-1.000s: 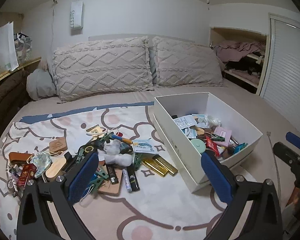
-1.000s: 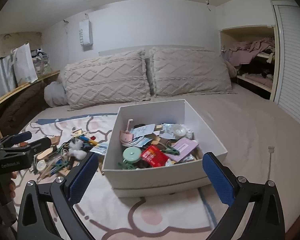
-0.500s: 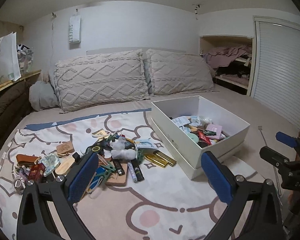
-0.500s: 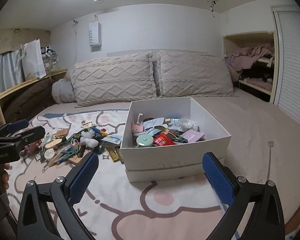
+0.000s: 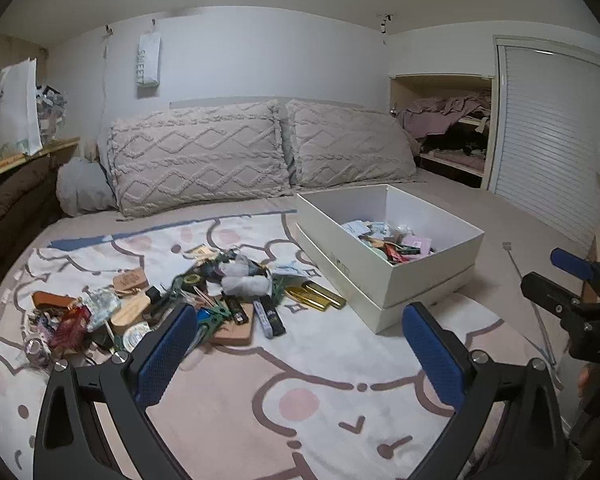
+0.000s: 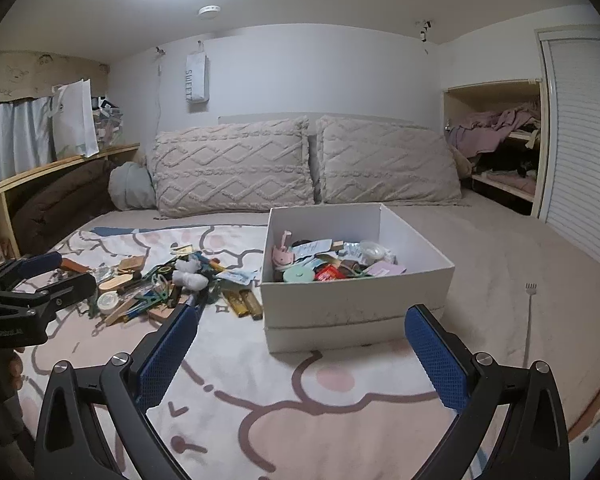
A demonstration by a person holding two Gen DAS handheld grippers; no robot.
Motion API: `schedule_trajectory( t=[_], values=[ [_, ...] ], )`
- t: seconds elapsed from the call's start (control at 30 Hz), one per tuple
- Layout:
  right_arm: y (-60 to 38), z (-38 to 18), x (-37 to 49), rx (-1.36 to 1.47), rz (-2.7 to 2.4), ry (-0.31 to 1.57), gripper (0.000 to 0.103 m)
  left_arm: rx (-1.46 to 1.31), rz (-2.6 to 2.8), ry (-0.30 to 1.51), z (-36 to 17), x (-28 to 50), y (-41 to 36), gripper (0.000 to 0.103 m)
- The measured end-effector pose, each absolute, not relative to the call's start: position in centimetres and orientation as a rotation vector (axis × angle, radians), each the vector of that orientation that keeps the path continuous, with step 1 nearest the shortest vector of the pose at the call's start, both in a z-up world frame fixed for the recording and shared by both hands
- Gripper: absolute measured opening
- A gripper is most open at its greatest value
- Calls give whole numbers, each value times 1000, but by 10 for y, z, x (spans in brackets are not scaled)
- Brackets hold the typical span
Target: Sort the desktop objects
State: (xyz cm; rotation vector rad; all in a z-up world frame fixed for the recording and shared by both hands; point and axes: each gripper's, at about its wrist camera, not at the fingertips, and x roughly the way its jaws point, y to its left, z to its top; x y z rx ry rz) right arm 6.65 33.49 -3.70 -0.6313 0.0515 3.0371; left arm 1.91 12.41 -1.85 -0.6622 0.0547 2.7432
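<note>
A heap of small desktop objects (image 5: pixel 188 296) (image 6: pixel 168 284) lies on a patterned blanket (image 5: pixel 300 400) spread over a bed. To its right stands a white box (image 5: pixel 420 280) (image 6: pixel 356 300) partly filled with more small things. My left gripper (image 5: pixel 300 356) hovers open above the blanket's near part, short of both pile and box, nothing between its blue pads. My right gripper (image 6: pixel 300 360) is open too, in front of the box, empty. Each gripper shows in the other's view: the right one (image 5: pixel 572 280) at the right edge, the left one (image 6: pixel 32 280) at the left edge.
Two knitted pillows (image 5: pixel 260 156) lean against the wall at the bed's head. A shelf niche with clothes (image 5: pixel 448 128) and a slatted door (image 5: pixel 552 136) are at the right. A wooden ledge (image 6: pixel 60 168) runs along the left. A small fork-like tool (image 6: pixel 530 292) lies on the bedsheet.
Both grippers have pulled back and risen from the bed, so pile and box look smaller and farther away. Both stayed open and empty.
</note>
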Motion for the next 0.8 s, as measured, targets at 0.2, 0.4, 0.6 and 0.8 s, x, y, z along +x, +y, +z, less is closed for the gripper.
schedule_trajectory(
  t=[0.2, 0.4, 0.6, 0.8],
  values=[
    [329, -43, 74, -617, 3028, 36, 103, -684, 2719, 59, -26, 28, 124, 103],
    [325, -48, 80, -625, 3027, 34, 103, -677, 2709, 34, -29, 32, 120, 103],
    [323, -50, 85, -622, 3031, 36, 103, -667, 2716, 37, -29, 33, 117, 103],
    [317, -48, 86, -618, 3038, 20, 103, -674, 2694, 15, -28, 35, 116, 103]
  ],
)
